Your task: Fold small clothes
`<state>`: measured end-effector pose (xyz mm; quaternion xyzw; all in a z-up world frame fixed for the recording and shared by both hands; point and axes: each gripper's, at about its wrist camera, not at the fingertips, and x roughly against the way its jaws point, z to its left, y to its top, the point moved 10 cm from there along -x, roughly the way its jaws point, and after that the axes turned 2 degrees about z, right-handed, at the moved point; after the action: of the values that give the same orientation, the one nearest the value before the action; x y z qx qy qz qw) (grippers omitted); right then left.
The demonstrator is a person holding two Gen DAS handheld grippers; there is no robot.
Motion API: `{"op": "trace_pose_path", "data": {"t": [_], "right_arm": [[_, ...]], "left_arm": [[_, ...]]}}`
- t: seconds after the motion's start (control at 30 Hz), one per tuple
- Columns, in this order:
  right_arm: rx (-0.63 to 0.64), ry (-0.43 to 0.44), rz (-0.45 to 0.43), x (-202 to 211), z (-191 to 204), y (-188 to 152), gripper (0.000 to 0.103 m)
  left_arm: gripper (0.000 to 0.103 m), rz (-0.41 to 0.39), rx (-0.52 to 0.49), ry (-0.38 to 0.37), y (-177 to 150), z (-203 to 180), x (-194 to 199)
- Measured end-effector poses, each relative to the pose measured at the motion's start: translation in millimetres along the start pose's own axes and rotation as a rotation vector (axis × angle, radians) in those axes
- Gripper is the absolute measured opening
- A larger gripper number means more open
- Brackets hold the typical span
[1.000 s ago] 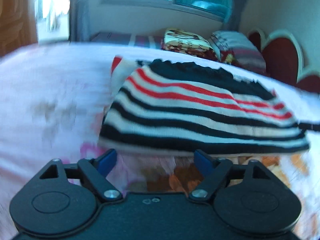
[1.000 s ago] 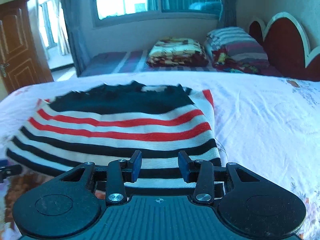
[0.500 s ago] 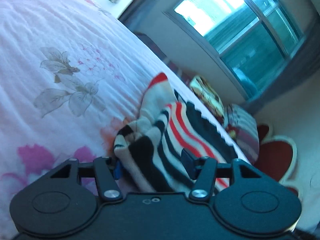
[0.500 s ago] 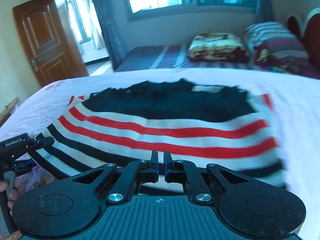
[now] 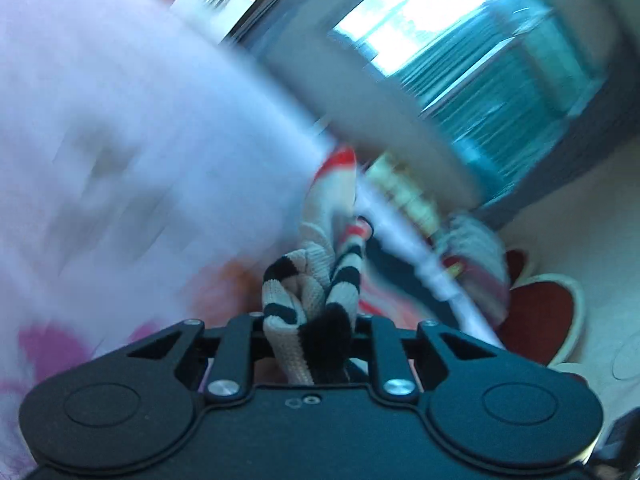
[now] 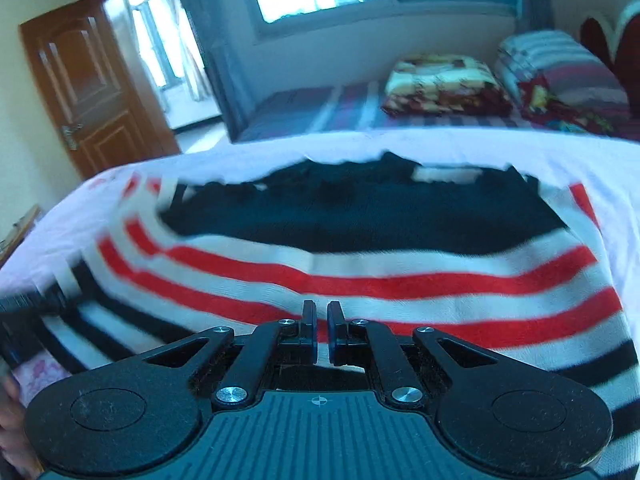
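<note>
A small knitted sweater (image 6: 360,264) with black, white and red stripes lies on the bed. In the left wrist view my left gripper (image 5: 308,332) is shut on a bunched corner of the sweater (image 5: 316,280), which rises between the fingers; the view is tilted and blurred. In the right wrist view my right gripper (image 6: 320,332) is shut on the sweater's near hem, with the fabric spread out beyond it. The left gripper (image 6: 24,304) shows blurred at the far left edge there.
The white bedsheet (image 6: 480,148) has pink flower prints (image 5: 44,352). A second bed behind holds a folded patterned blanket (image 6: 444,84) and striped pillows (image 6: 560,68). A red headboard (image 5: 540,312) is at the right, a wooden door (image 6: 92,88) at the left.
My left gripper went from open before the hem to shut on the sweater's corner and is lifting it. My right gripper closed on the near hem. Both views are moving.
</note>
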<state>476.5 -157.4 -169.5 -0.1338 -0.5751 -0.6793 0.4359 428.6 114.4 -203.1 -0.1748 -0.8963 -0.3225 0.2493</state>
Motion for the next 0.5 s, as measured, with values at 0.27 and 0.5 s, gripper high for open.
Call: {"op": "trace_pose_path", "data": {"t": [0.27,0.5], "right_arm": [[-0.008,-0.071,0.022,-4,9,8,0.006],[0.016,-0.154,0.027,-15,11,-2,0.006]], "left_arm": [[0.019,0.016,0.068,-0.081,8,5,-5],[0.02,0.046,0.125,-0.14,11,18,-6]]}}
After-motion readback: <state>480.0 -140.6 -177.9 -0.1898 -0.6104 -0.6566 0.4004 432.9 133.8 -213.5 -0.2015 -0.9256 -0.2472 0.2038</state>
